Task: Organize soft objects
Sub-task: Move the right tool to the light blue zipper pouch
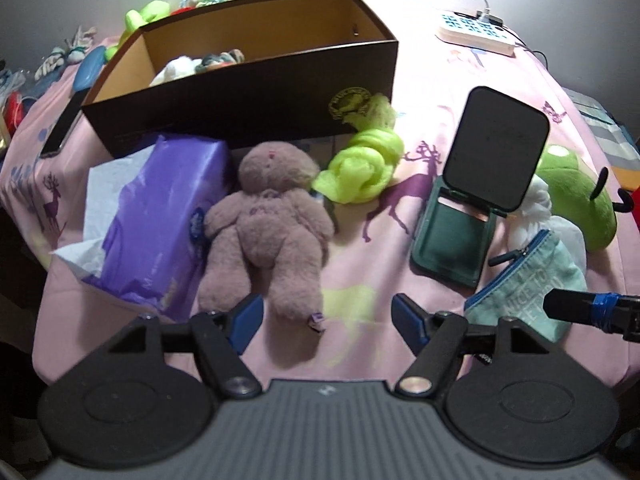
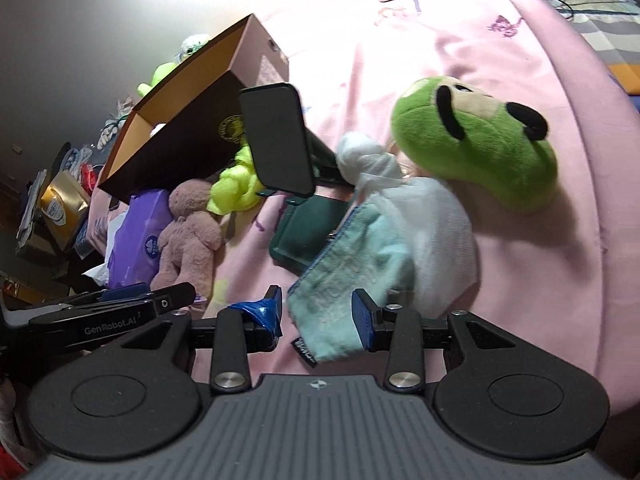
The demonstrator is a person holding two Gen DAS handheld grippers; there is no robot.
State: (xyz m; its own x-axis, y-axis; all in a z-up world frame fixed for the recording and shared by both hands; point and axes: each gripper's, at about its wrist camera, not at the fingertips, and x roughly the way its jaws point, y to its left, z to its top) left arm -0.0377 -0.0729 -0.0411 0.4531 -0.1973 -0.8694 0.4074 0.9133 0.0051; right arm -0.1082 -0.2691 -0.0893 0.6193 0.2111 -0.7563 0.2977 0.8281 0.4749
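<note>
Plush toys are lying beside the brown box (image 1: 248, 92) awaiting sorting, so you are spreading the left gripper (image 1: 326, 314) over the pink bear (image 1: 268, 216) while the right gripper (image 2: 320, 316), also released, is straddling the teal pouch (image 2: 344, 280).

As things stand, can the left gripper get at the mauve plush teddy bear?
Probably yes. The left gripper is open, its fingers straddling one leg of the mauve plush teddy bear, with nothing between them. The purple tissue pack crowds one side.
</note>
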